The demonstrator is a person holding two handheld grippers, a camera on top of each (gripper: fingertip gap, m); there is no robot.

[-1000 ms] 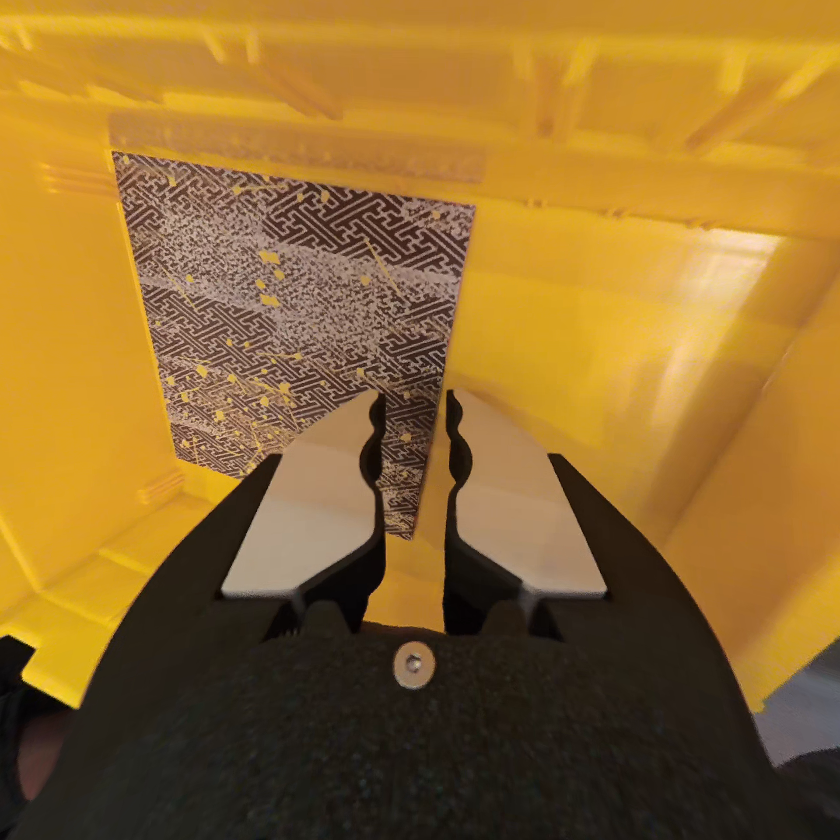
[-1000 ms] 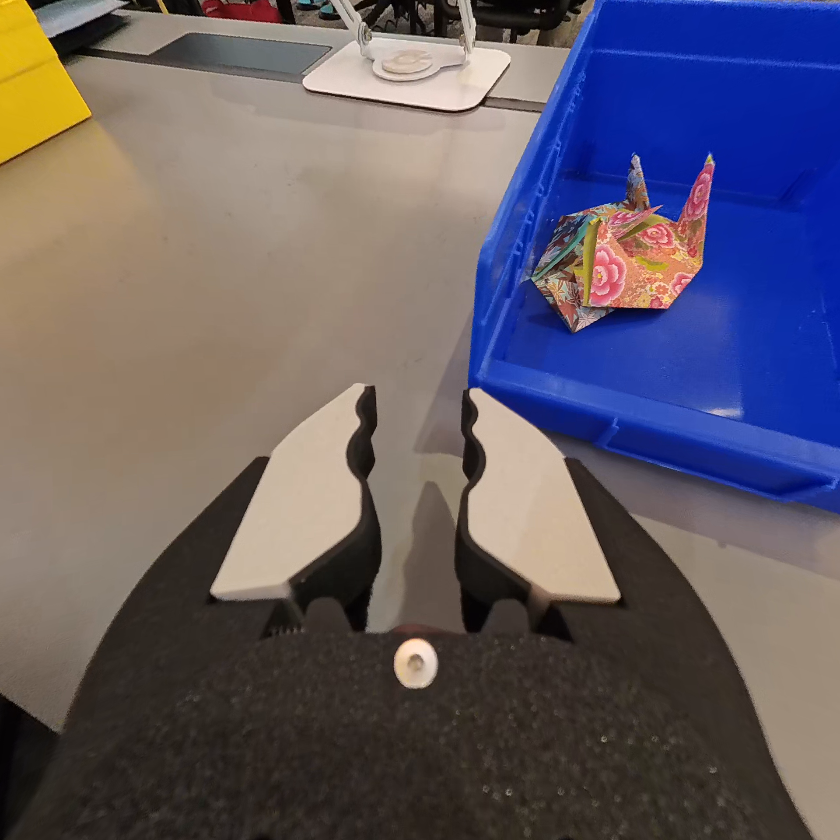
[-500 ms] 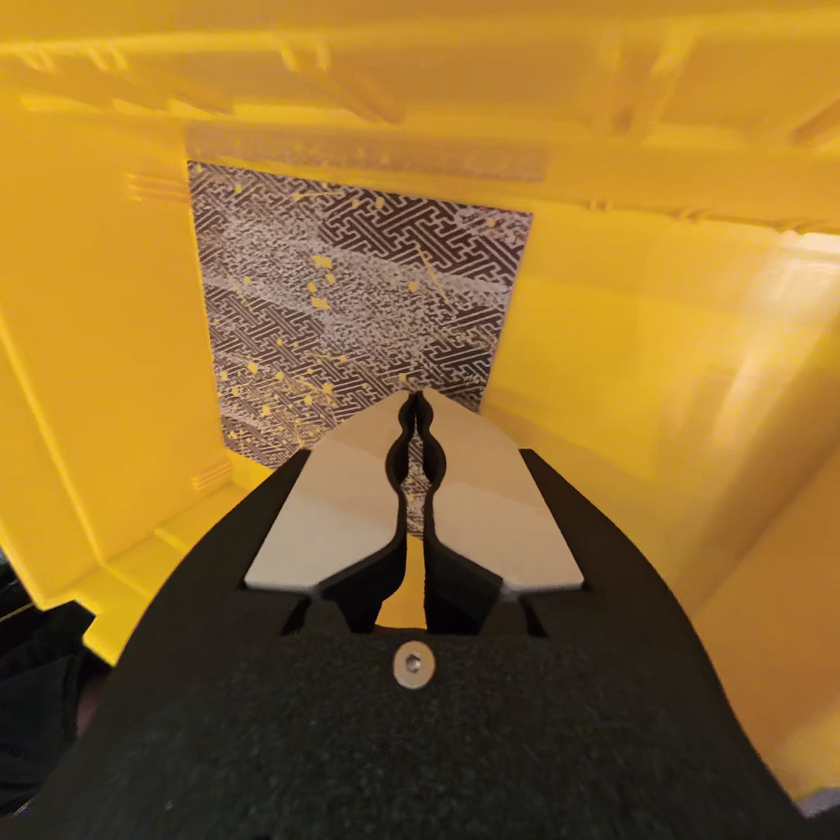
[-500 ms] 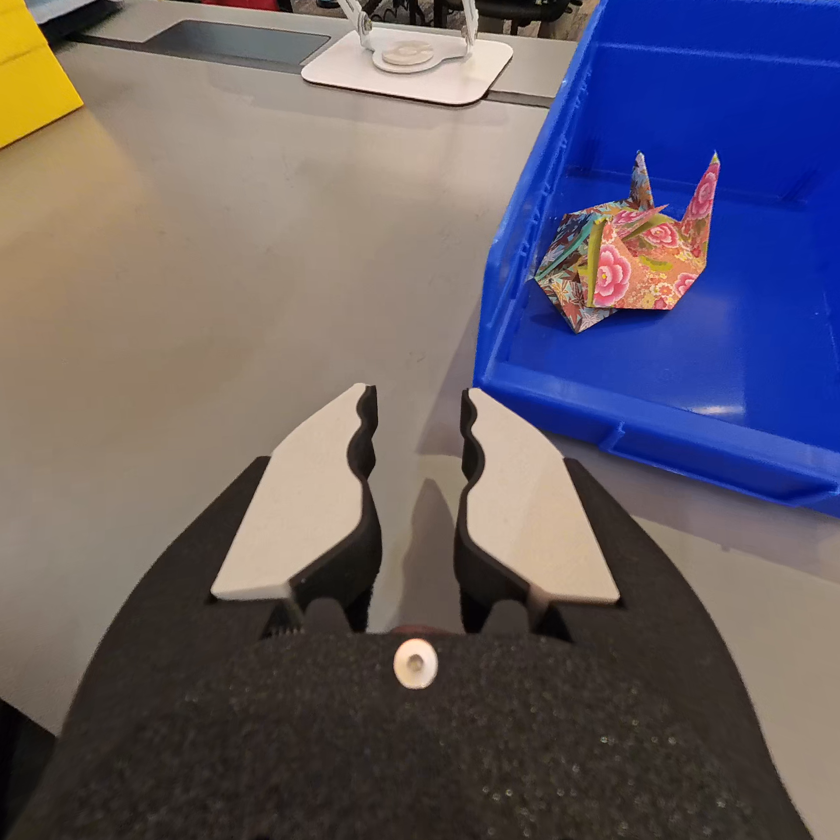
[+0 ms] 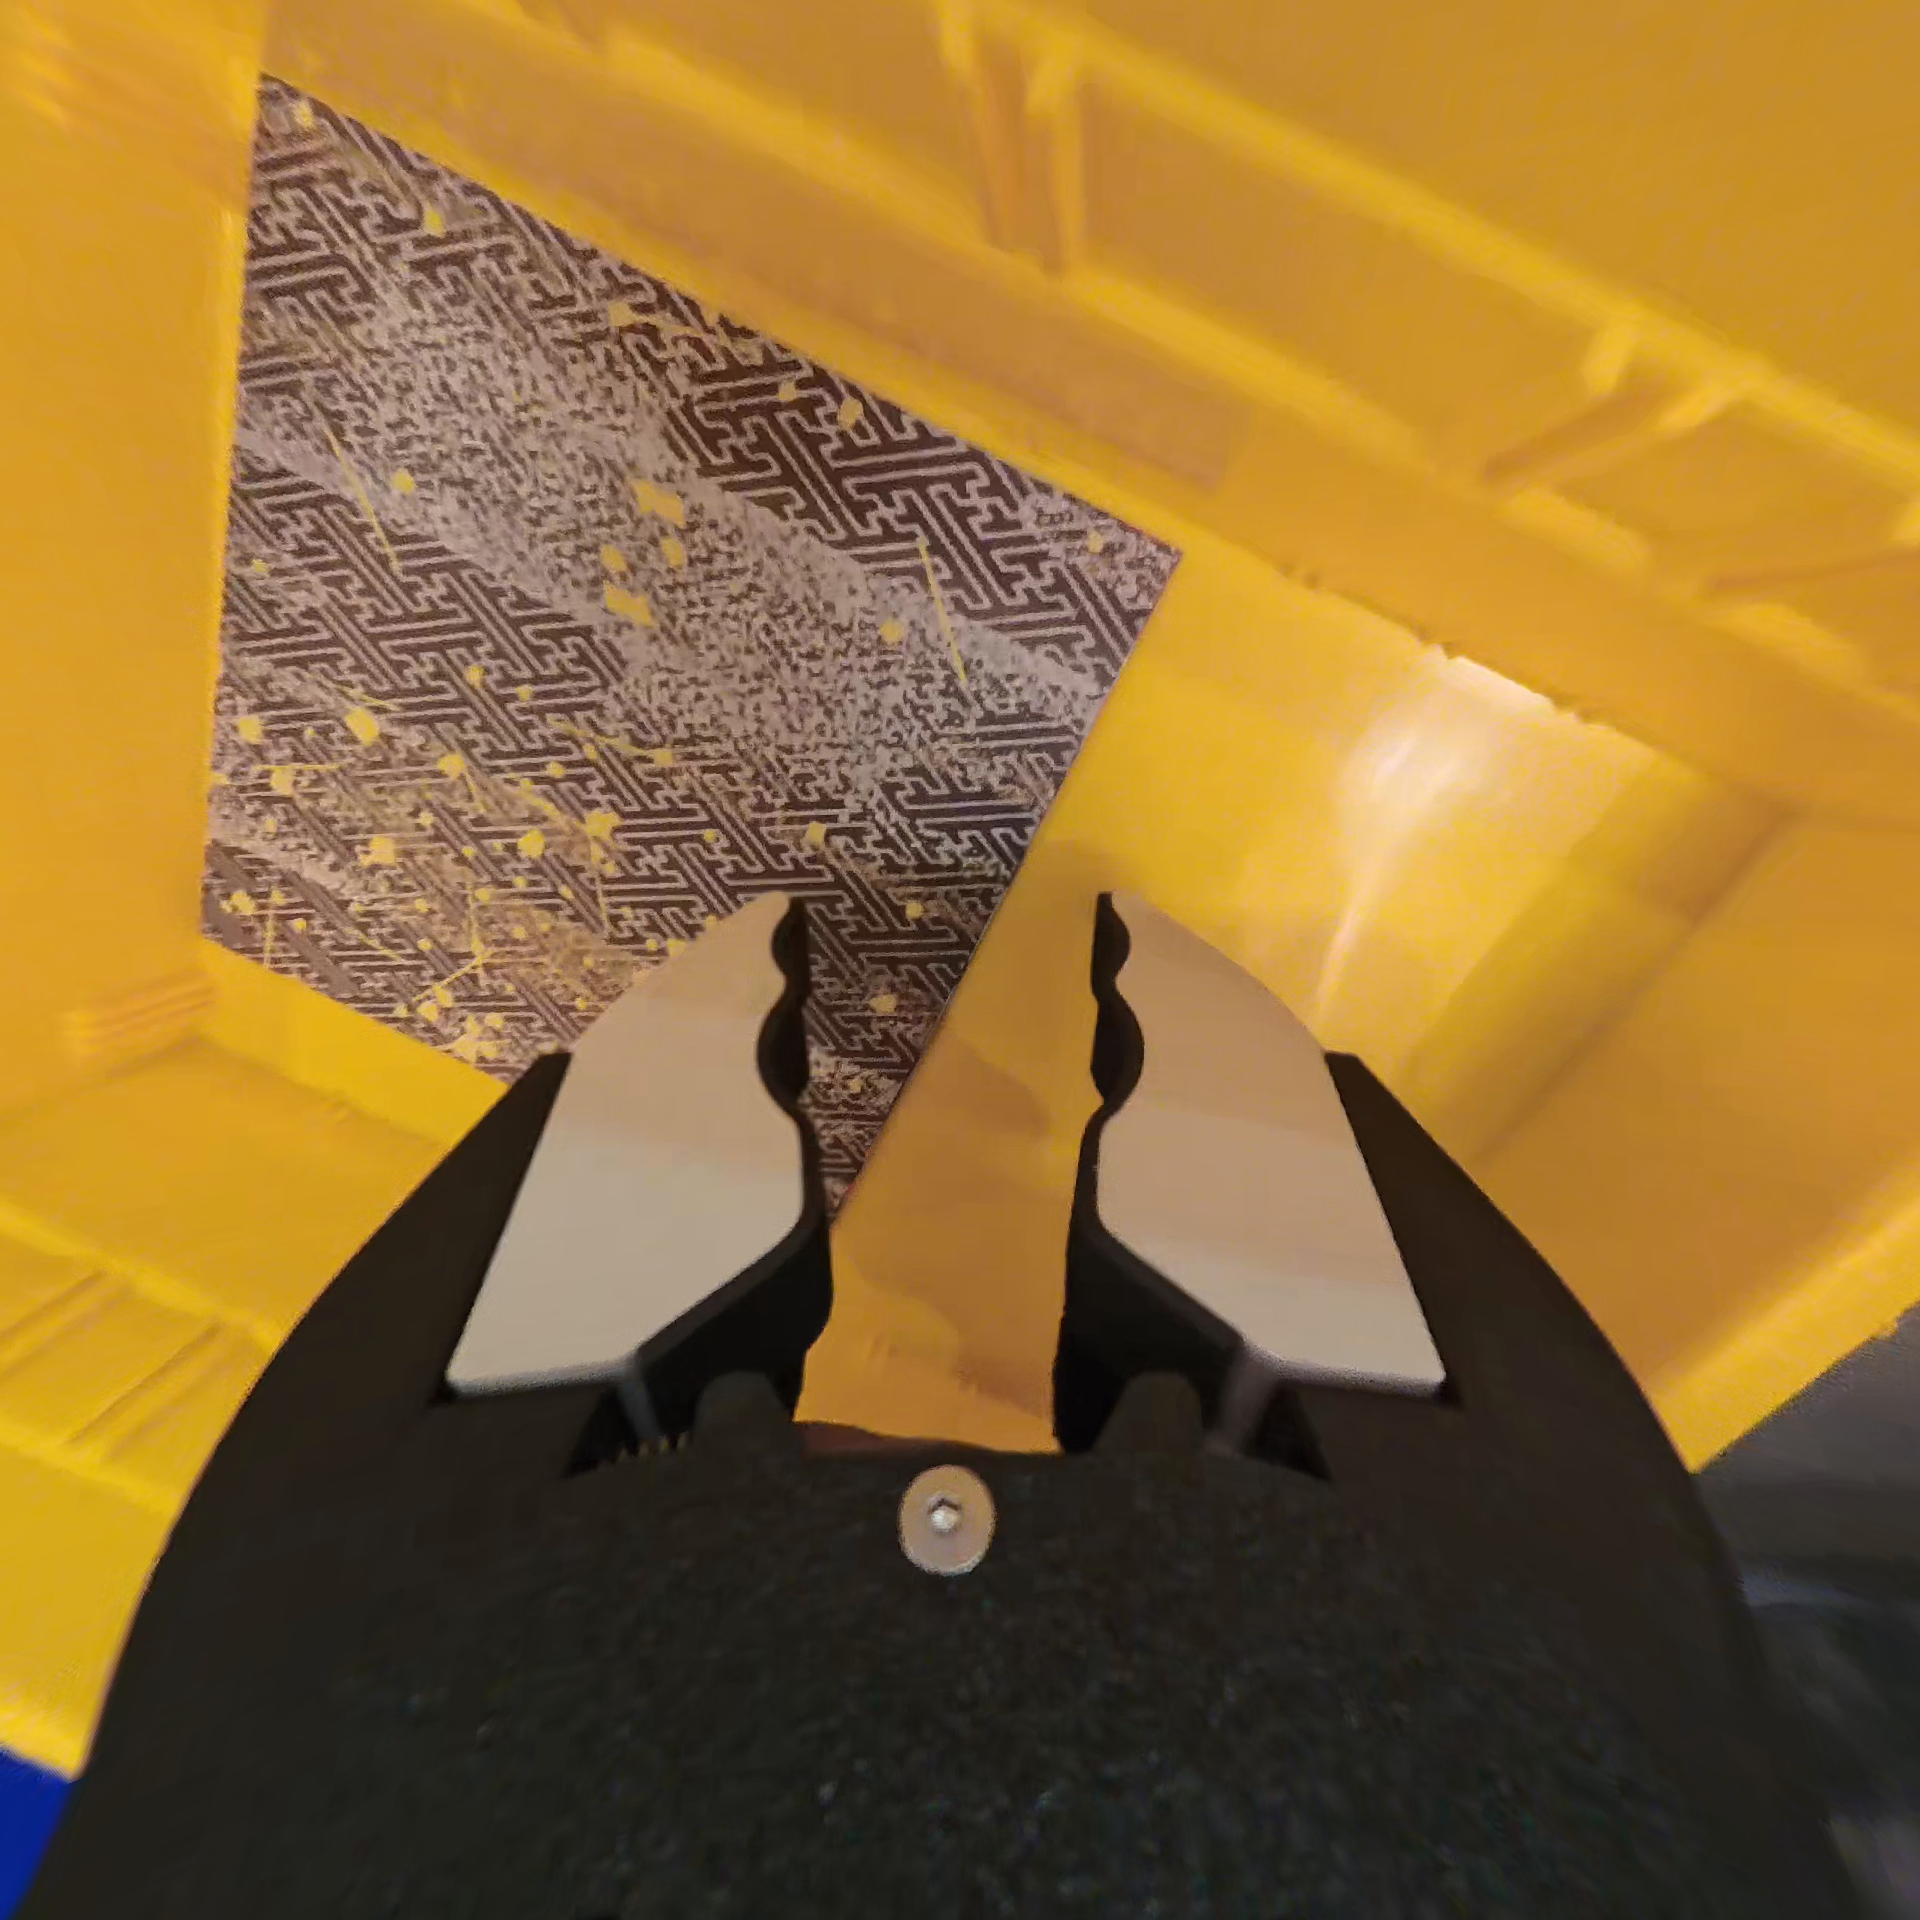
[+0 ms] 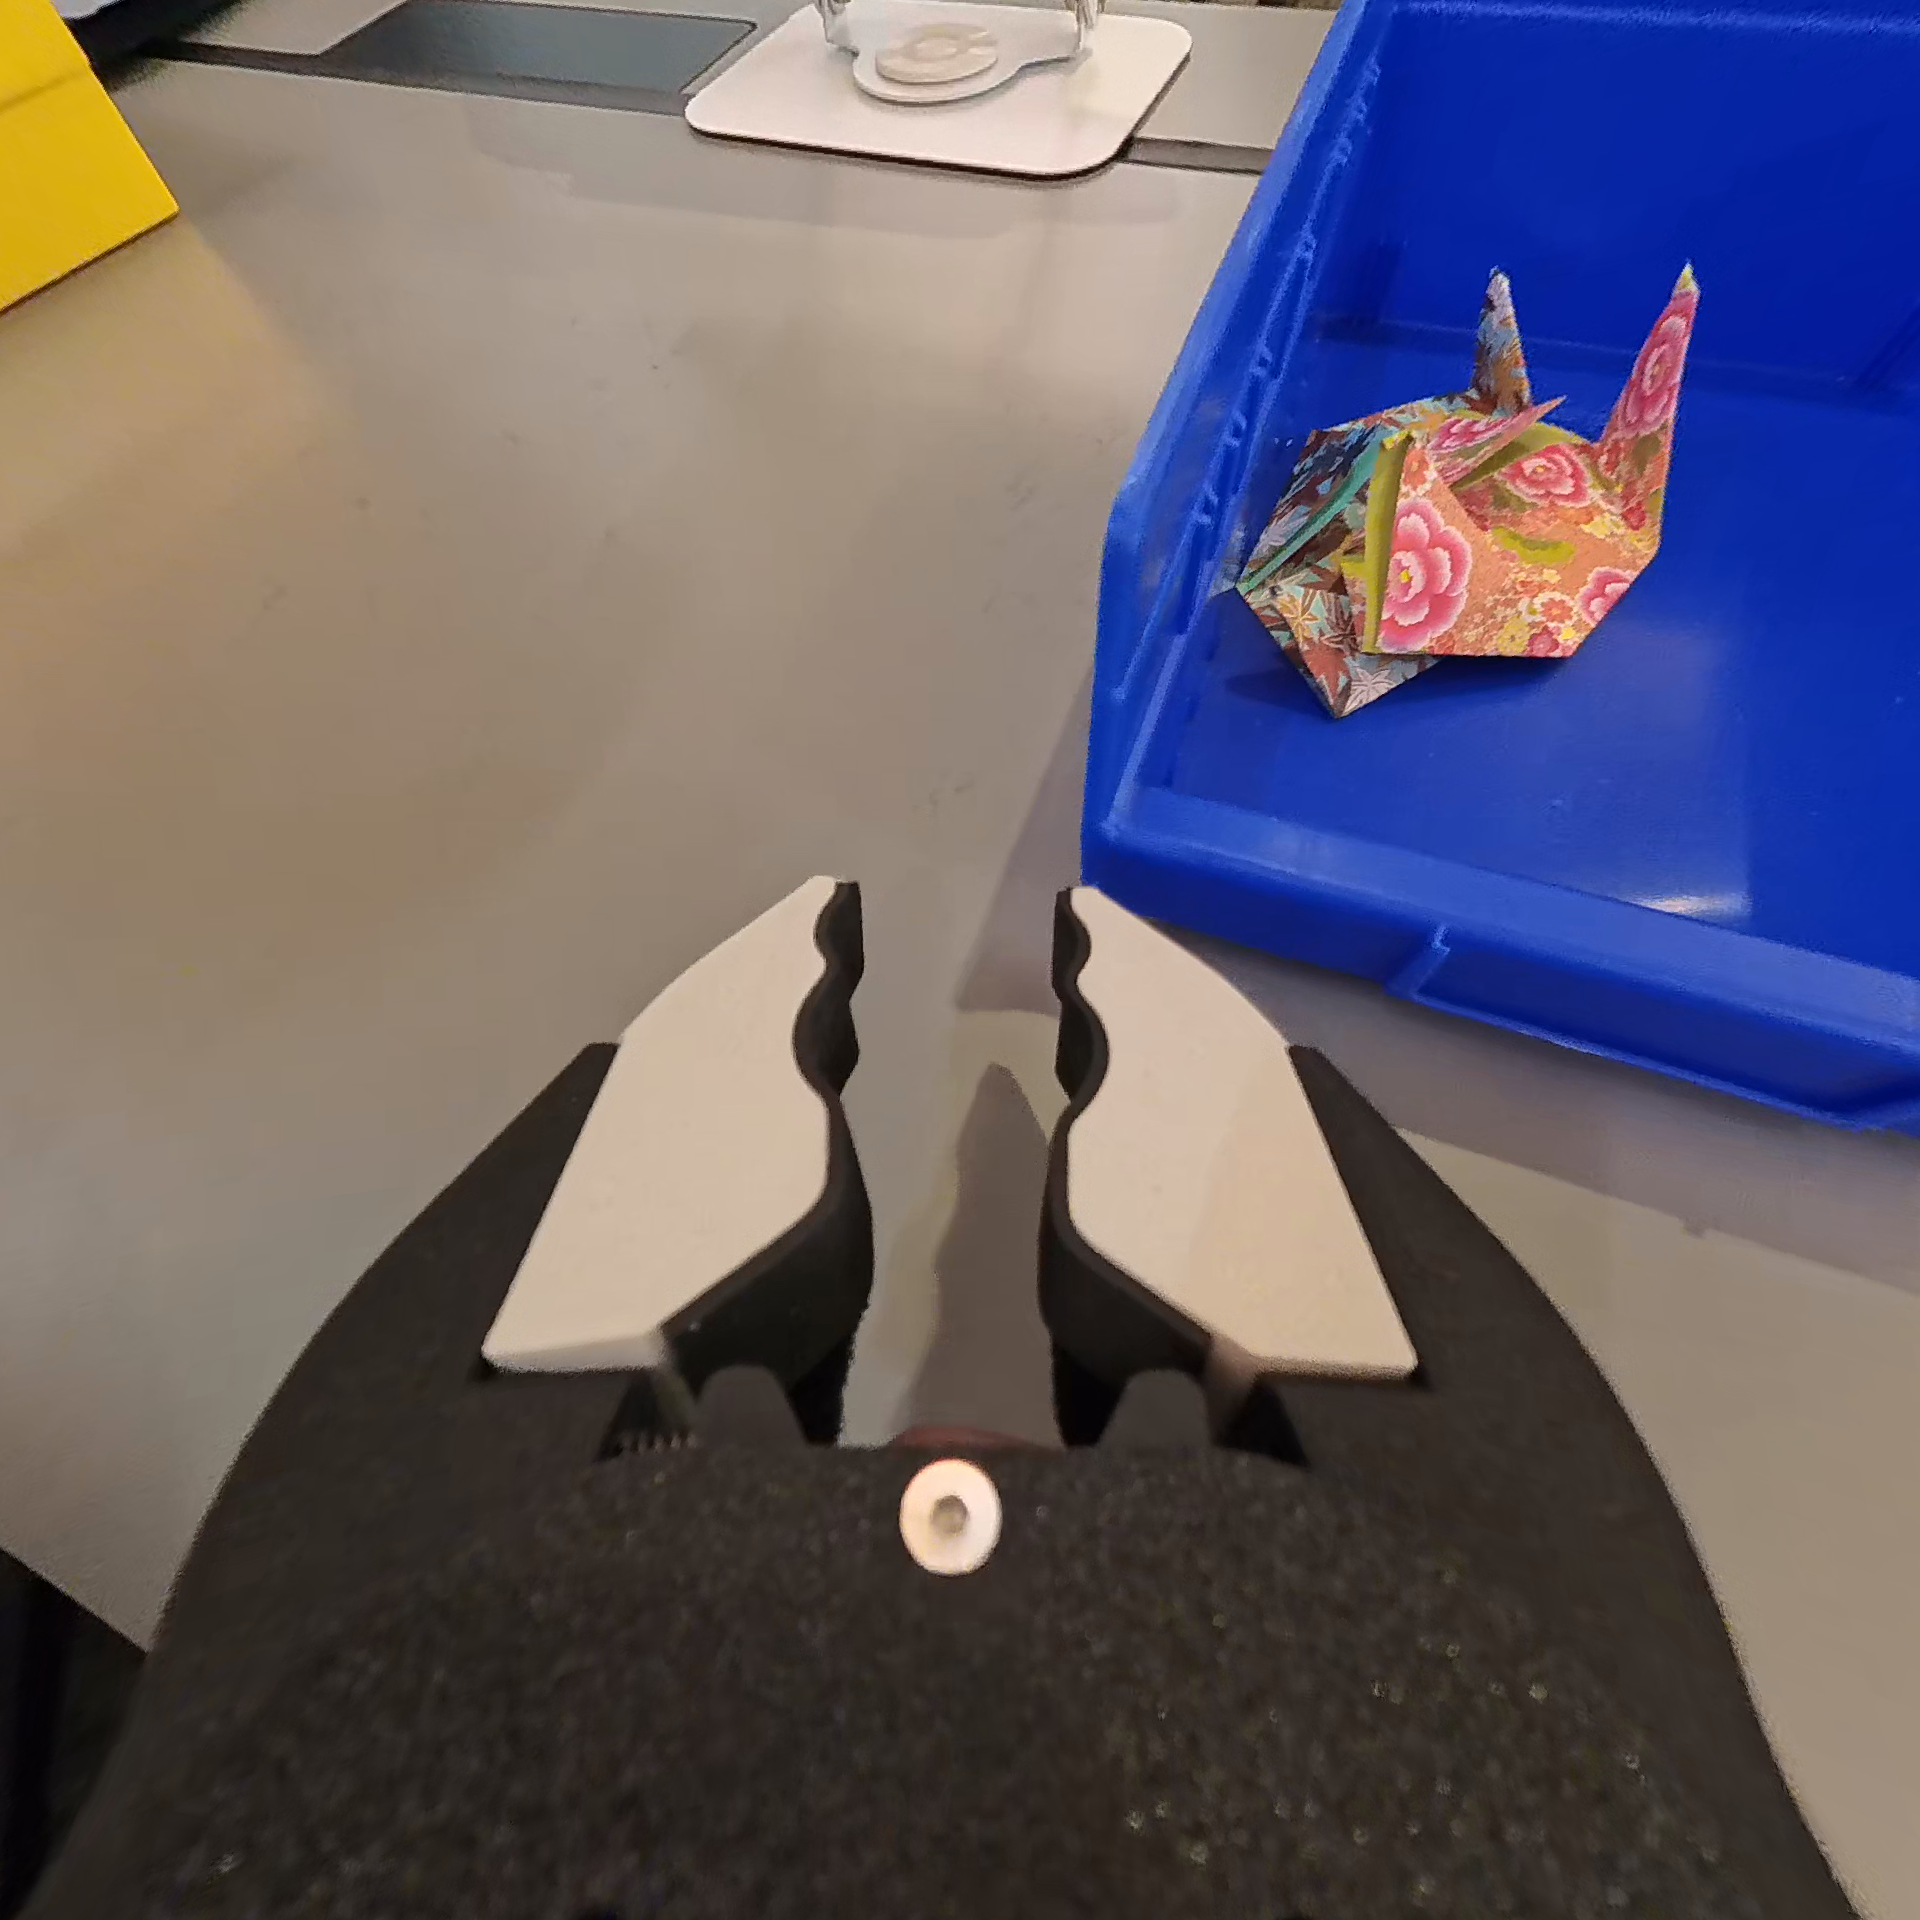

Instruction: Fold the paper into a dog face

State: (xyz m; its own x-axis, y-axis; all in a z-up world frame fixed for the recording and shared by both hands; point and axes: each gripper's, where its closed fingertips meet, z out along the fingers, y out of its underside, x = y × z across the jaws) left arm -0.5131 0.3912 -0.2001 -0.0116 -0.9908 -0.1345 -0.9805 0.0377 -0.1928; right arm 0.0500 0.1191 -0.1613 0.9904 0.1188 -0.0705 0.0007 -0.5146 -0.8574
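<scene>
My left gripper [image 5: 945, 914] reaches into the yellow bin [image 5: 1455, 727], jaws spread wide and holding nothing, with the near corner of the dark maze-patterned paper [image 5: 623, 644] showing between the fingers; the sheet lies flat on the bin floor, against its left wall. My right gripper [image 6: 956, 904] hovers over the grey table [image 6: 520, 520], jaws parted and empty, beside the blue bin [image 6: 1558, 935] that holds a folded floral paper figure [image 6: 1475, 540].

An office-like workroom was suggested by a grey table [image 6: 436, 540], plastic storage bins [image 6: 1558, 935] and chair bases glimpsed at the top edge.
</scene>
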